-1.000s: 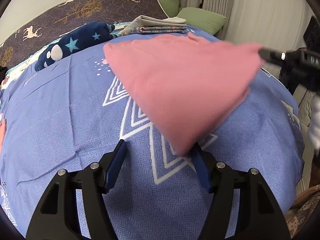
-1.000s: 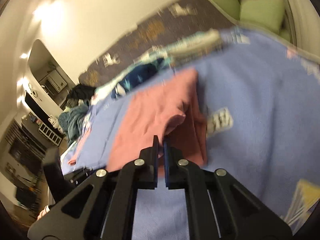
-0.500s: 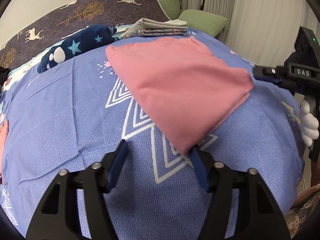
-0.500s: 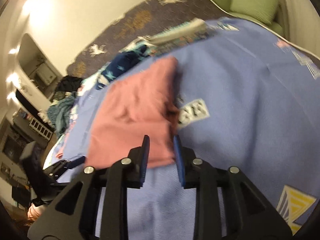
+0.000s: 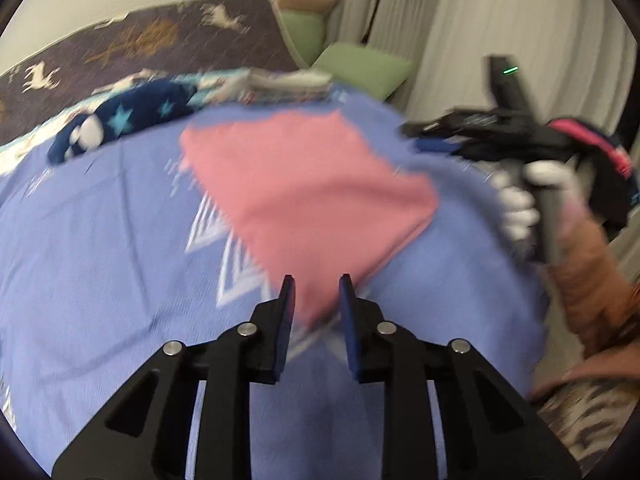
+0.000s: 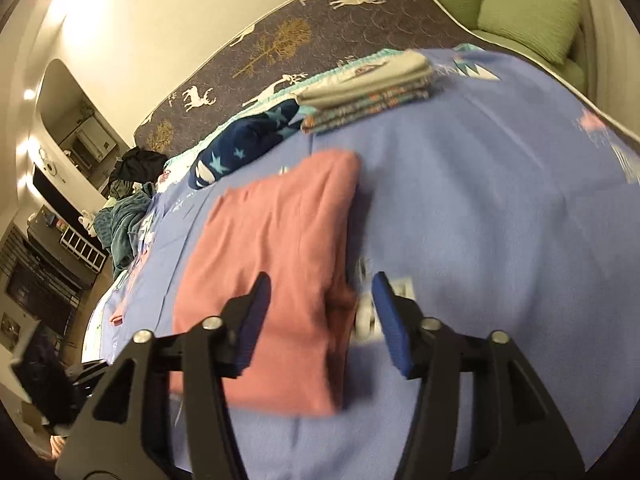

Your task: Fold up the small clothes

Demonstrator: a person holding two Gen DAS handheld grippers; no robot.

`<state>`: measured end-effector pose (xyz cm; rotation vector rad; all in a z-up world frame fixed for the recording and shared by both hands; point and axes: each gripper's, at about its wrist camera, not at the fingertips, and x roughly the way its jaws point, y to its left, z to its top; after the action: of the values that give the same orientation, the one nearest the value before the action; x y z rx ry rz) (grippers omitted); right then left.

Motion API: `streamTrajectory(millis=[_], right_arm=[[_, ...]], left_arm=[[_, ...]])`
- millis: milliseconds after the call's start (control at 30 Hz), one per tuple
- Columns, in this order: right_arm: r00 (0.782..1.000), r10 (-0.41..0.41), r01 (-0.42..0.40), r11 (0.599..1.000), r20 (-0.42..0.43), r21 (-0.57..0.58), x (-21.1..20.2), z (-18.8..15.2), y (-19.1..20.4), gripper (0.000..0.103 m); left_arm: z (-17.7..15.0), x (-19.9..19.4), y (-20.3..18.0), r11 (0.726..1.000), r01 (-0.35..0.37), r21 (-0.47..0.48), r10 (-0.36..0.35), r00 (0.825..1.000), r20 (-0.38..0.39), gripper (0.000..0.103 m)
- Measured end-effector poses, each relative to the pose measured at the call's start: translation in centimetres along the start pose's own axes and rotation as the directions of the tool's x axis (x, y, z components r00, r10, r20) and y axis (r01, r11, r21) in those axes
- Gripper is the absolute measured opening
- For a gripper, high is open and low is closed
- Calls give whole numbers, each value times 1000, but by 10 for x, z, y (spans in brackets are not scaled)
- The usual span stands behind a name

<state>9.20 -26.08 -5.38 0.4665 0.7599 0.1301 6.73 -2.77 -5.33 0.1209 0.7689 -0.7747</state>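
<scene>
bed edge: blue sheet [image 5: 120, 240] drops off at the right of the left wrist view, by the gloved hand [image 5: 520, 200] and the curtain [image 5: 500, 20].
open room: bare sheet left of the pink garment [image 5: 304, 200] and in front of it; wide bare sheet on the right in the right wrist view.
far side: folded stack [image 6: 368, 92] and navy star fabric [image 6: 248, 140] along the deer-print headboard [image 6: 280, 40]; green cushions [image 6: 528, 12] in the corner.
garment: folded, flat on the sheet mid-bed.
left gripper [image 5: 316, 292]: jaws closing, near corner of the garment between them, pads not yet pressing.
right gripper [image 6: 322, 296]: jaws opening, spread over the garment's near right edge, nothing pinched.
</scene>
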Motion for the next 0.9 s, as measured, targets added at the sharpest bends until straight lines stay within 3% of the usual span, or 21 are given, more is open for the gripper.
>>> streamTrajectory(millis=[67, 233, 367, 400, 433, 467, 567, 667, 700, 800, 833, 867, 900], right_arm=[[1000, 19, -19, 1000, -14, 0, 15, 16, -4, 58], [995, 55, -49, 995, -81, 83, 71, 53, -25, 59], [987, 85, -65, 988, -137, 142, 108, 70, -39, 61], [984, 101, -79, 986, -146, 148, 116, 73, -40, 55], [984, 100, -81, 988, -145, 134, 120, 76, -36, 43], [987, 87, -74, 993, -134, 95, 121, 79, -30, 13], [998, 48, -48, 999, -36, -21, 102, 84, -4, 10], [993, 33, -11, 981, 111, -192, 77, 88, 29, 10], [994, 16, 11, 971, 108, -237, 84, 90, 32, 10], [997, -74, 67, 980, -27, -189, 127, 89, 5, 12], [993, -80, 67, 987, -86, -144, 142, 86, -9, 14], [993, -54, 43, 994, -102, -100, 146, 81, -19, 14], [996, -29, 23, 997, -82, -70, 141, 79, -24, 22]], left_arm=[[11, 14, -2, 999, 43, -3, -43, 999, 10, 23], [4, 72, -3, 999, 48, -12, -49, 989, -138, 23], [2, 74, 4, 994, 91, -54, -97, 987, -127, 27], [1, 75, 7, 993, 101, -69, -109, 986, -126, 27], [1, 76, 9, 991, 107, -76, -116, 985, -124, 27], [1, 76, 9, 991, 108, -76, -117, 985, -124, 27], [1, 78, 4, 994, 96, -53, -102, 987, -123, 28], [-1, 76, 4, 994, 96, -43, -100, 988, -119, 28], [-1, 76, 5, 994, 98, -46, -103, 988, -119, 28], [-2, 76, 6, 993, 104, -51, -109, 987, -114, 28], [-2, 76, 5, 994, 100, -45, -105, 988, -111, 28], [-3, 75, 4, 995, 96, -40, -100, 989, -109, 28], [-4, 74, 2, 995, 91, -33, -94, 990, -108, 29]])
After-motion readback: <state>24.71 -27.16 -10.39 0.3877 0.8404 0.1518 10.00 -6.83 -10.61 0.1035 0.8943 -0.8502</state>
